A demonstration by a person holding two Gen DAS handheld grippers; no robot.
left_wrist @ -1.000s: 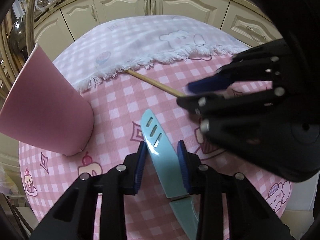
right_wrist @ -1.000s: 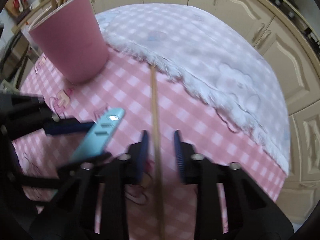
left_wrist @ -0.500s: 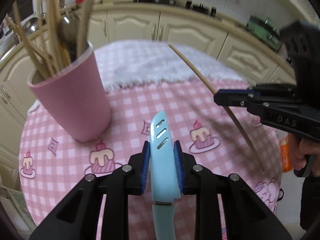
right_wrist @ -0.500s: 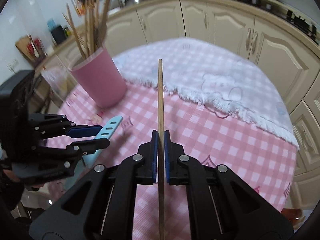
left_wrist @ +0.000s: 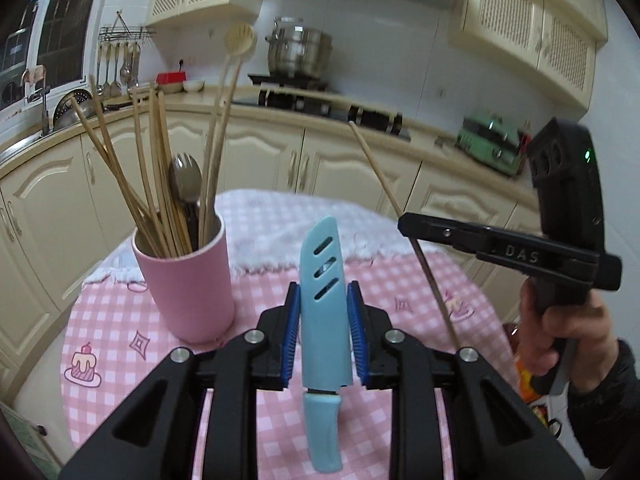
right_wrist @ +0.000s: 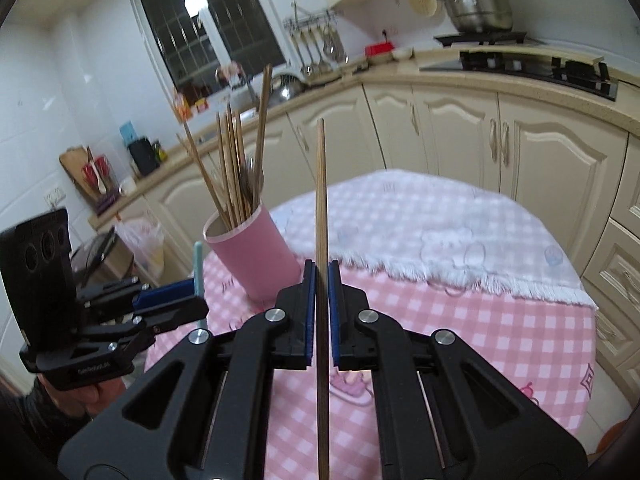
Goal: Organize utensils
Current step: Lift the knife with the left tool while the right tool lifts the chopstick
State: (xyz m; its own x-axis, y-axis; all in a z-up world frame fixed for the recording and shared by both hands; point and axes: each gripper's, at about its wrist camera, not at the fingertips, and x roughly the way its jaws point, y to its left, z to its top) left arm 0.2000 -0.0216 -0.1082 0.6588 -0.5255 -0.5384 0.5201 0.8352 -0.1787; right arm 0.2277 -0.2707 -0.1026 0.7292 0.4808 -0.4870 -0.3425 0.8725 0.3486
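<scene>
My left gripper (left_wrist: 323,312) is shut on a light blue sheathed knife (left_wrist: 323,280), held above the table with its tip pointing away. My right gripper (right_wrist: 321,292) is shut on a long wooden chopstick (right_wrist: 320,200) that stands nearly upright in its view. In the left wrist view the right gripper (left_wrist: 416,227) holds that chopstick (left_wrist: 376,168) to the right of the knife. A pink cup (left_wrist: 188,280) with several chopsticks, a fork and a slotted spoon stands on the table at the left, ahead of both grippers. The cup (right_wrist: 256,248) appears left of the held chopstick.
The round table carries a pink checked cloth (left_wrist: 120,320) with a white fringed cloth (right_wrist: 440,232) over its far half. Cream kitchen cabinets (right_wrist: 520,148) curve behind the table. A person's hand (left_wrist: 560,340) grips the right tool's handle.
Both grippers closed on their utensils and lifted them off the table. The views tilted upward, so the cup's contents and the kitchen counter now show.
</scene>
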